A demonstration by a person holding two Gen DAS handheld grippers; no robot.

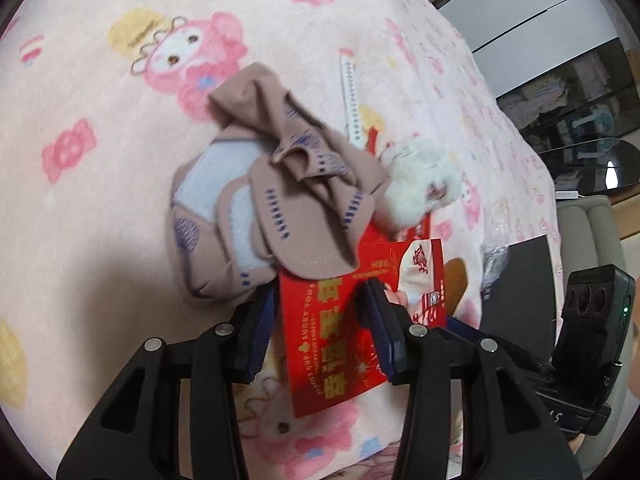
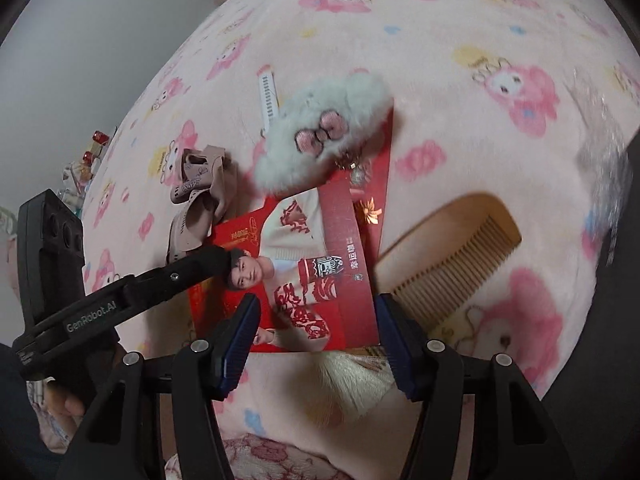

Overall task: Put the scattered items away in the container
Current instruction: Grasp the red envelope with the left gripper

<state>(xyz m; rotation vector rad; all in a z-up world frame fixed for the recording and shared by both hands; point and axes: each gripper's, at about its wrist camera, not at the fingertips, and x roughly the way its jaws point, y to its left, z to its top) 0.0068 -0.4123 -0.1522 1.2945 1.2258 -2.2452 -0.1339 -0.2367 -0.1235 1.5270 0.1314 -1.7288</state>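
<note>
On the pink cartoon blanket (image 1: 100, 208) lie a red printed card (image 1: 332, 344), a second red card with a man's photo (image 2: 304, 276), beige patterned socks (image 1: 276, 196), a white fluffy plush (image 2: 324, 136), a wooden comb (image 2: 448, 256) and a white comb (image 2: 267, 98). My left gripper (image 1: 320, 300) is open, its fingers either side of the red card's upper end, just below the socks. My right gripper (image 2: 316, 316) is open above the photo card's near edge. The left gripper also shows in the right wrist view (image 2: 200, 264).
A dark box or container edge (image 1: 520, 292) lies at the blanket's right side, with a grey sofa (image 1: 588, 240) and glass cabinets beyond. Small bottles (image 2: 92, 152) stand off the blanket's far left edge. A dark shape (image 2: 624, 280) is at the right.
</note>
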